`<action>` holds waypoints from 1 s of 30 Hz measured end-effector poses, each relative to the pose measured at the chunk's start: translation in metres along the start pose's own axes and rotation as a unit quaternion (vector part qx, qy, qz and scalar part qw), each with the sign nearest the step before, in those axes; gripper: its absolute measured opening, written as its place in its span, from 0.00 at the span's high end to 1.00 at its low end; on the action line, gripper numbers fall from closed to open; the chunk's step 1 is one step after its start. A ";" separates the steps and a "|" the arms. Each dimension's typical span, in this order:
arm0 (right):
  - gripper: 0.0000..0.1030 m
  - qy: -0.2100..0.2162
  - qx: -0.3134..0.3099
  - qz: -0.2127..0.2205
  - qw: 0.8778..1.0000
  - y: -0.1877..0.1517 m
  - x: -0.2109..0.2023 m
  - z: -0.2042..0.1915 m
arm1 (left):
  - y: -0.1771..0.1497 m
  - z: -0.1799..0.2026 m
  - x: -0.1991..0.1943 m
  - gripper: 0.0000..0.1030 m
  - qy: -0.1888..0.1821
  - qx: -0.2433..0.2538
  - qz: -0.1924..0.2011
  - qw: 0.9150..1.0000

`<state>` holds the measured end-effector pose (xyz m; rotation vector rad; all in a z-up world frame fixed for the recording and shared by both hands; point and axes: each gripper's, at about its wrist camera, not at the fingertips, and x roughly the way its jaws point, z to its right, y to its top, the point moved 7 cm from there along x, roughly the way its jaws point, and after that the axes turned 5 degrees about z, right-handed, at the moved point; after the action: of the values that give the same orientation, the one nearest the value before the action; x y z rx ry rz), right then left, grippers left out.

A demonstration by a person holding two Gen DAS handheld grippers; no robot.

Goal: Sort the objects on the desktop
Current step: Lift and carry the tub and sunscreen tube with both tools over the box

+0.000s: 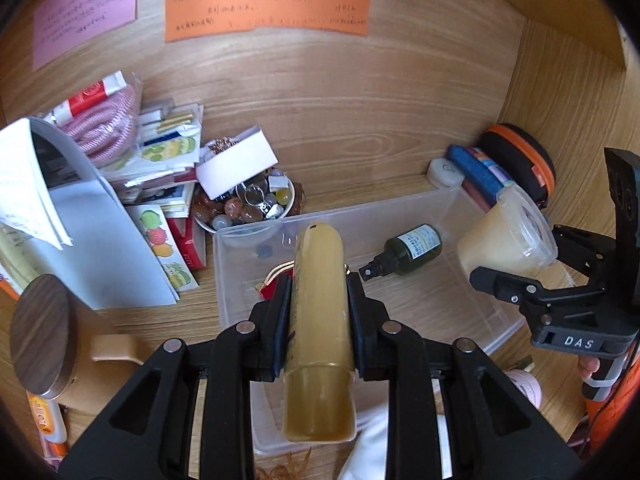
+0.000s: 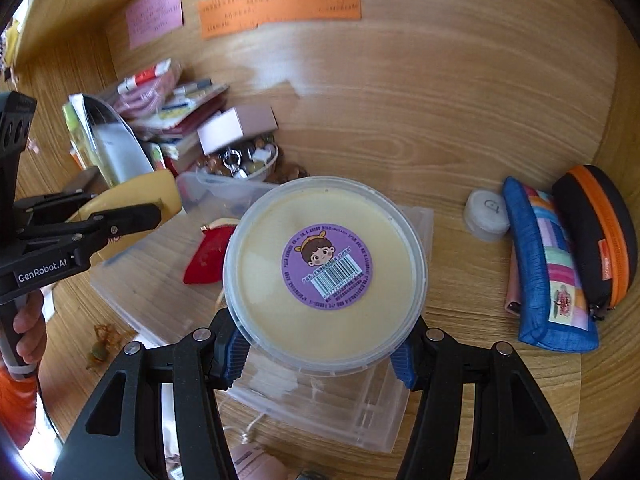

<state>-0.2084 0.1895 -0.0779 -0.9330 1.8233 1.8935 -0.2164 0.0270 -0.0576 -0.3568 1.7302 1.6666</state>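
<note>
My left gripper is shut on a yellow tube and holds it over the clear plastic bin. A dark green spray bottle lies inside the bin. My right gripper is shut on a round cream tub with a purple sticker, held over the bin. The tub also shows in the left wrist view at the bin's right edge. The left gripper and tube show at the left of the right wrist view. A red pouch lies in the bin.
A bowl of stones and keys, a white box and a stack of booklets stand at back left. A blue pencil case, an orange-trimmed case and a small white jar lie at right. A wood-lidded cup is near left.
</note>
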 end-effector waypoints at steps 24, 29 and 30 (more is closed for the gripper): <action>0.48 0.012 -0.069 -0.103 0.992 -0.013 0.051 -0.018 | -0.021 0.007 0.047 0.75 0.000 0.028 -0.067 0.997; 0.44 0.012 -0.072 -0.114 0.991 -0.013 0.054 -0.020 | -0.024 0.005 0.047 0.75 0.000 0.031 -0.074 0.997; 0.44 0.011 -0.070 -0.120 0.990 -0.013 0.055 -0.020 | -0.024 0.007 0.049 0.75 -0.001 0.033 -0.077 0.996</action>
<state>-0.2350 0.1609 -0.1232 -1.1684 1.5260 1.8826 -0.2343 0.0430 -0.1066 -0.4457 1.7071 1.4960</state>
